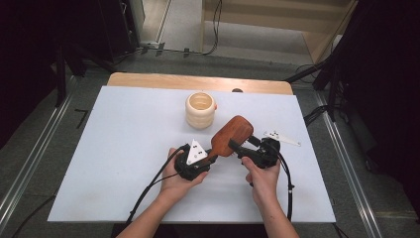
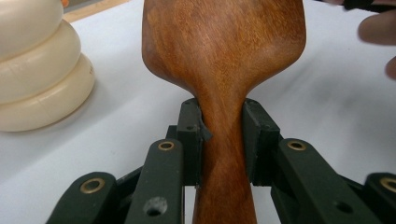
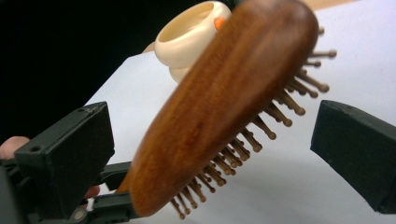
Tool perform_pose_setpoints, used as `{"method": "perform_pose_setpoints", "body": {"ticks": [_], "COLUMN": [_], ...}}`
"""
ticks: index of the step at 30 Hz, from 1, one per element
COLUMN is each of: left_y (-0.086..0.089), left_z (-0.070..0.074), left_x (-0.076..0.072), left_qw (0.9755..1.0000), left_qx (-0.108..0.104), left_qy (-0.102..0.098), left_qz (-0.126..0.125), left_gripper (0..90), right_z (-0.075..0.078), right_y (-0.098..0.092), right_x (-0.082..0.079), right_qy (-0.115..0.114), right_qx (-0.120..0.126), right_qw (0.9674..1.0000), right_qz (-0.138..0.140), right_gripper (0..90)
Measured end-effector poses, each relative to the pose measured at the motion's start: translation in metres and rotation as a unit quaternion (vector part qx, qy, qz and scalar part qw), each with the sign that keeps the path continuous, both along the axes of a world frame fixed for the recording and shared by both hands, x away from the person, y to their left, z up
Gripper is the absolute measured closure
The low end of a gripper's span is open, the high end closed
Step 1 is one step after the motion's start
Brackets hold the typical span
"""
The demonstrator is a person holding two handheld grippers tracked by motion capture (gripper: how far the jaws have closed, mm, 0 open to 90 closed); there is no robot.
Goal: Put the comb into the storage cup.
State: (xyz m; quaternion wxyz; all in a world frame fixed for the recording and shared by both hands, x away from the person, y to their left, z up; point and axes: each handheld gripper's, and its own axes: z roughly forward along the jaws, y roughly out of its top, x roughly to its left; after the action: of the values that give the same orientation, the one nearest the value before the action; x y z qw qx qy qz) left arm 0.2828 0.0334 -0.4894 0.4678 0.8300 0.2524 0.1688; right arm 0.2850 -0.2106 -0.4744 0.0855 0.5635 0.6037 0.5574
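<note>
Surface: white table top point(image 1: 124, 163), wood strip at 12 o'clock, grey floor, dark room | Count: one wooden hairbrush point(image 1: 232, 136), one cream ribbed cup point(image 1: 200, 110) at its 11 o'clock | My left gripper point(image 2: 223, 140) pinches the brush neck, mid-table | My right gripper point(image 3: 210, 149) stands spread around the head.

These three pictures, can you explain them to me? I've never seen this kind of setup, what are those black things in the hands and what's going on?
A person holds a hand-operated two-jaw gripper in each hand. The high view looks down on a white table; the other two come from cameras riding on the grippers. The left gripper is shut on the neck of a wooden hairbrush. The right gripper stands open with the brush head between its jaws, not touching. A cream ribbed cup stands farther back.
</note>
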Motion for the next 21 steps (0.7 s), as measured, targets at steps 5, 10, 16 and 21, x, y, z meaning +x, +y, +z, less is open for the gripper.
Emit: {"method": "perform_pose_setpoints", "body": {"ticks": [5,10,16,21], "left_y": [-0.001,-0.003,-0.007,-0.008], "left_z": [-0.001,-0.003,-0.006,-0.008], "left_x": [-0.007,-0.013,-0.018,-0.018], "left_qw": [0.9999,0.9998,0.9995,0.9995], "left_qx": [-0.005,-0.01,-0.012,-0.013], "left_qy": [-0.01,-0.018,-0.026,-0.025], "left_qz": [-0.002,-0.005,-0.013,-0.013], "left_gripper": [71.7,71.6,71.6,71.5], "right_z": [-0.005,-0.009,-0.012,-0.018], "right_y": [0.002,0.004,0.003,-0.002], "right_x": [0.003,0.006,0.007,0.008], "right_qy": [0.014,0.036,0.045,0.061], "right_qx": [0.018,0.043,0.076,0.119], "right_qw": [0.9997,0.9984,0.9959,0.9906], "right_qz": [0.007,0.008,0.021,0.032], "right_gripper": [0.0,4.9,20.1,36.0]}}
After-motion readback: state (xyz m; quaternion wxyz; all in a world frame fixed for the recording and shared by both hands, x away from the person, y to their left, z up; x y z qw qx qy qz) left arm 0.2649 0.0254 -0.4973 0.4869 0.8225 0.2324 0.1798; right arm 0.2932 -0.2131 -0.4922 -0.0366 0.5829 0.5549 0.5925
